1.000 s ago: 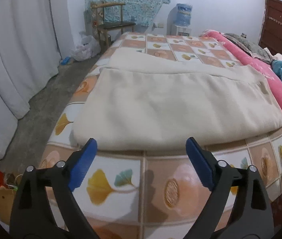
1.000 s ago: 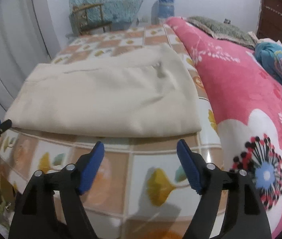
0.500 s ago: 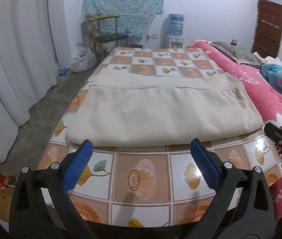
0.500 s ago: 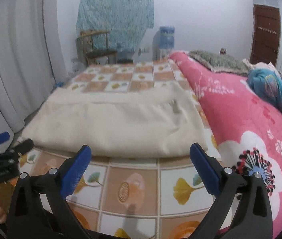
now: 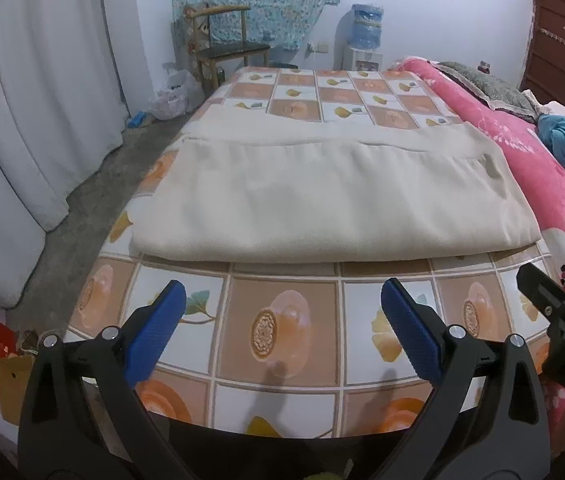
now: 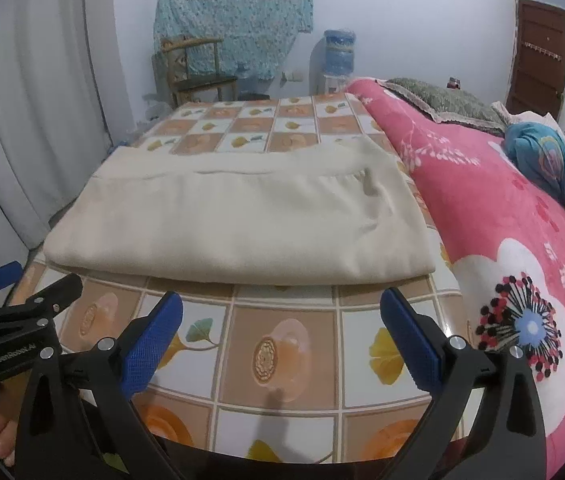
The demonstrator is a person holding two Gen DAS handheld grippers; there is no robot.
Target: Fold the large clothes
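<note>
A large cream garment [image 5: 322, 200] [image 6: 242, 224] lies folded flat across the bed's tiled-pattern sheet [image 5: 282, 328] [image 6: 282, 340], its near folded edge facing me. My left gripper [image 5: 282, 328] hovers open over the sheet in front of that edge, nothing between its blue pads [image 5: 154, 332]. My right gripper [image 6: 280, 336] stands wide open beside it, also short of the garment and holding nothing. Each gripper shows at the edge of the other's view: the right one [image 5: 562, 316] and the left one [image 6: 10, 300].
A pink flowered blanket [image 6: 502, 240] covers the bed's right side, with a blue bundle [image 6: 554, 164] on it. White curtains [image 5: 42, 100] hang on the left above a grey floor. A wooden chair [image 5: 222, 48], a water dispenser [image 5: 366, 40] and a brown door [image 5: 554, 44] stand at the back.
Both grippers have drawn back from the garment's near edge and risen a little, so more sheet shows in front. The right gripper's jaws have spread wider.
</note>
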